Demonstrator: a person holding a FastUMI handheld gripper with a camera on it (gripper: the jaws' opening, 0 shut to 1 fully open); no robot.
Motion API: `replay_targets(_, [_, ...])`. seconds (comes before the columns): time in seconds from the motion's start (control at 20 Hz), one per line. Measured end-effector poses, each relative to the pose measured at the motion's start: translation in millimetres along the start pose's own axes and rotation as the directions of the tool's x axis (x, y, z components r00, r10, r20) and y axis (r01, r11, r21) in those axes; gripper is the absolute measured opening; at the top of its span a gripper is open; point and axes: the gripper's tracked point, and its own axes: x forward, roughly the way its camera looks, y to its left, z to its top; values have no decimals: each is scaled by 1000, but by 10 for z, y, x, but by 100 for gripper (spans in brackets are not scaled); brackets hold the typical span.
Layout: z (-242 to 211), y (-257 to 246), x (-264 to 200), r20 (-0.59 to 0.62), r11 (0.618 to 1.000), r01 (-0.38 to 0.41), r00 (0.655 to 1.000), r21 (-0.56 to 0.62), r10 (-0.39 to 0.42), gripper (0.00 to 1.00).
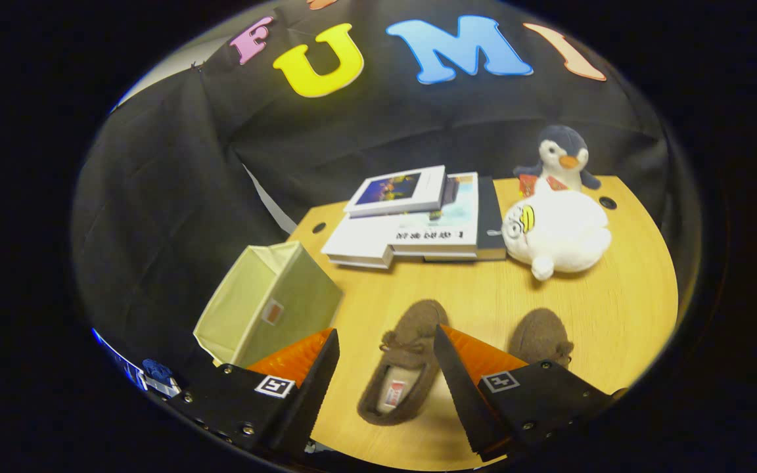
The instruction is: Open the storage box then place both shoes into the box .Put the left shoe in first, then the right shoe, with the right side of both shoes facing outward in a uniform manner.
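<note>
Gripper held above the wooden table, fingers spread wide, nothing gripped. Between the fingers lies one brown slipper, opening up, toe pointing away; neither finger touches it as far as can be seen. Second brown slipper sits just past the right finger, partly hidden behind it. Beside the left finger, at the table's near left edge, stands the pale green fabric storage box, tilted, its open mouth turned leftward. Farther back, a stack of books mid-table. To their right a white plush toy, and a penguin plush behind it.
</note>
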Motion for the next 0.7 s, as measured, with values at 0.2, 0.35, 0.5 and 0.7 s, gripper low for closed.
replay_targets(0.2, [-485, -188, 205, -98, 998, 46, 994, 48, -41, 85])
replay_targets(0.35, [-676, -271, 381, -159, 997, 72, 985, 42, -65, 84])
replay_targets(0.5, [-749, -317, 647, -199, 996, 87, 977, 37, -78, 85])
replay_targets(0.7, [-696, -453, 886, -217, 989, 136, 969, 56, -121, 70])
